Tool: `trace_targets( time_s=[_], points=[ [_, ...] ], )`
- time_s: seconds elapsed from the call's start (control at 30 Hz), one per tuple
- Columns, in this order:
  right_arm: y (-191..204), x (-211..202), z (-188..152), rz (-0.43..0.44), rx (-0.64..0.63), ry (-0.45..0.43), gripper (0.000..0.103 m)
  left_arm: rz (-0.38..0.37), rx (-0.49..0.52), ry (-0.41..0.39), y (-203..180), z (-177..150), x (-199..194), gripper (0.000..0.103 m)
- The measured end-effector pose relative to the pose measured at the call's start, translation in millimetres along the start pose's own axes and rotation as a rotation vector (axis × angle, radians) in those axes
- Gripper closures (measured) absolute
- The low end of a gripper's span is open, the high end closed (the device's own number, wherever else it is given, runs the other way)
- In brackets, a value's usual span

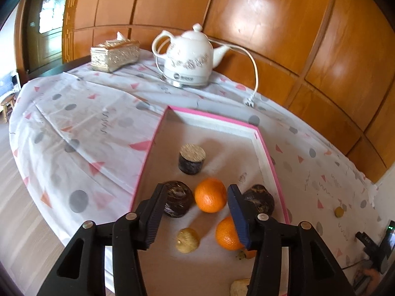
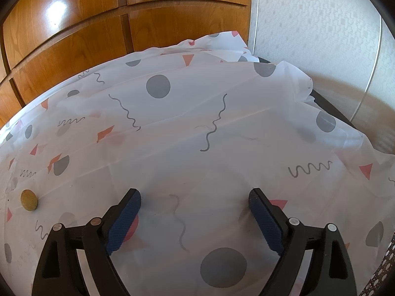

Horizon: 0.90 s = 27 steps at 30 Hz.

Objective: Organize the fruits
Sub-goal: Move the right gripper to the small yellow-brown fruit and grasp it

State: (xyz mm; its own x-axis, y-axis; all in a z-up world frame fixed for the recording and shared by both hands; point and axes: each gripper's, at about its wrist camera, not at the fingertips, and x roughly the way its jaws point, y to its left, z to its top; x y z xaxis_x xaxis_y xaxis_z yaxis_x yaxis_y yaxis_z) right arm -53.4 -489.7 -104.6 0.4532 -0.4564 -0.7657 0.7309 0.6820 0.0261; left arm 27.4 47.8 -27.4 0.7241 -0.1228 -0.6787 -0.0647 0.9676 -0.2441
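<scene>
The left gripper point(image 1: 197, 197) hung over the pink-rimmed tray point(image 1: 267, 153) with its jaws parted and nothing pinched between them. Seen through the gap, just past the fingertips, an orange point(image 1: 210, 198) lay on the tray floor, free of both pads. A second orange point(image 1: 228, 234) sat nearer, tucked partly behind the inner face of the right finger point(image 1: 238, 215); whether it touched the pad could not be told. A small tan fruit point(image 1: 187, 240) rested low between the fingers, closer to the left one. A dark round fruit point(image 1: 177, 202) lay partly behind the left finger's tip, and another dark one point(image 1: 259, 198) just outside the right finger. Farther ahead, beyond the first orange, a dark cut piece with a pale top point(image 1: 192, 159) stood upright. At the bottom edge, beside the right finger's base, a pale fruit point(image 1: 239, 287) showed only in part. Well beyond the tray, a white kettle point(image 1: 188, 59) and a tissue box point(image 1: 114, 54) stood on the patterned tablecloth point(image 1: 74, 123).

The right gripper point(image 2: 195, 204) was spread wide above bare tablecloth point(image 2: 197, 123), holding nothing. A small yellowish round fruit point(image 2: 29, 199) lay on the cloth well off to the left of its left finger, apart from the claw; in the left wrist view the same fruit point(image 1: 339, 211) sat outside the tray, off to the right.
</scene>
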Motion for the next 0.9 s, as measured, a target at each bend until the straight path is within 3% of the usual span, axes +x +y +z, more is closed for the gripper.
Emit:
trace_targets(
  time_s=[0.07, 0.57, 0.67, 0.83, 0.9],
  points=[
    [0, 0, 0, 0.008, -0.003, 0.005, 0.008, 0.004, -0.004, -0.016, 1, 2, -4, 0.045],
    [6, -1, 0, -0.013, -0.021, 0.019, 0.006, 0.005, -0.006, -0.016, 1, 1, -12, 0.042],
    [7, -4, 1, 0.002, -0.001, 0.034, 0.015, 0.017, -0.018, -0.027, 6, 1, -16, 0.038],
    [31, -17, 2, 0.178, -0.026, 0.062, 0.037, 0.037, -0.051, -0.032, 17, 2, -18, 0.037],
    [50, -22, 2, 0.259, -0.060, 0.078, 0.038, 0.042, -0.064, -0.033, 20, 3, -19, 0.037]
  ],
)
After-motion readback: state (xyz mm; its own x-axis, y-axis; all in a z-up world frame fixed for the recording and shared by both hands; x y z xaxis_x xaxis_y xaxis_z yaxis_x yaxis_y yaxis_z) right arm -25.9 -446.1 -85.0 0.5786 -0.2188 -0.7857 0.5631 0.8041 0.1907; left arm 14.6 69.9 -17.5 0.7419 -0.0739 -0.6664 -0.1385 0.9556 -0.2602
